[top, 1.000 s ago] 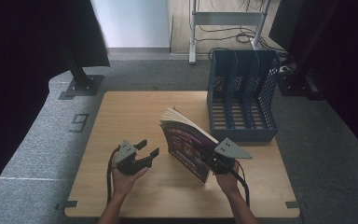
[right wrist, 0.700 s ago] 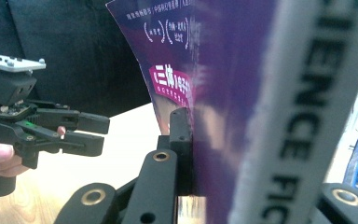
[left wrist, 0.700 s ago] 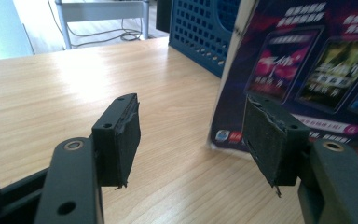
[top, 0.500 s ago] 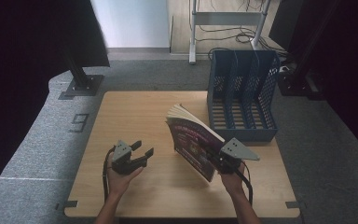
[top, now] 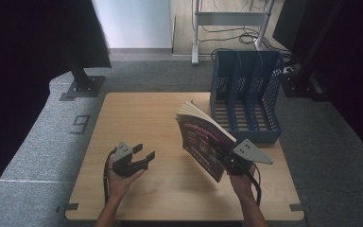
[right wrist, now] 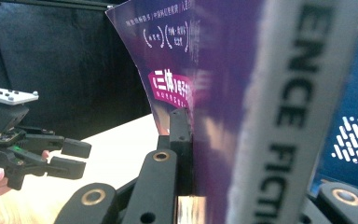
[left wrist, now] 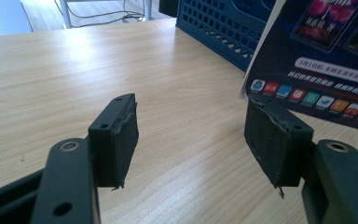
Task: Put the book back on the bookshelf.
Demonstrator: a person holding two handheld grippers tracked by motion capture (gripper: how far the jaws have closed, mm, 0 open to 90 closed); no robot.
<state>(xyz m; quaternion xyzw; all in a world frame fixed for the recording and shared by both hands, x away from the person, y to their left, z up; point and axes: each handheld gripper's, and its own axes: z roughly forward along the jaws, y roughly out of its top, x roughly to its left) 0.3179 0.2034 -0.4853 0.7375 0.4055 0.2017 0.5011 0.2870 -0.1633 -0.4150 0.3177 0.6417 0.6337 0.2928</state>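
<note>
3 file-rack [top: 246,101] slots bare; right tongs [top: 223,158] clamp magazine [top: 201,142].

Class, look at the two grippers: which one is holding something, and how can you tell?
The right gripper: its jaws are clamped on the magazine, lifted and tilted. The left gripper has open jaws with nothing between them.

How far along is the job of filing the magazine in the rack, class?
Done: the magazine is off the table, clamped in the right gripper and tilted. In hand: it hangs in front of the blue file rack, short of the slots. Left: slotting it in. The left gripper is open, holding nothing.
</note>
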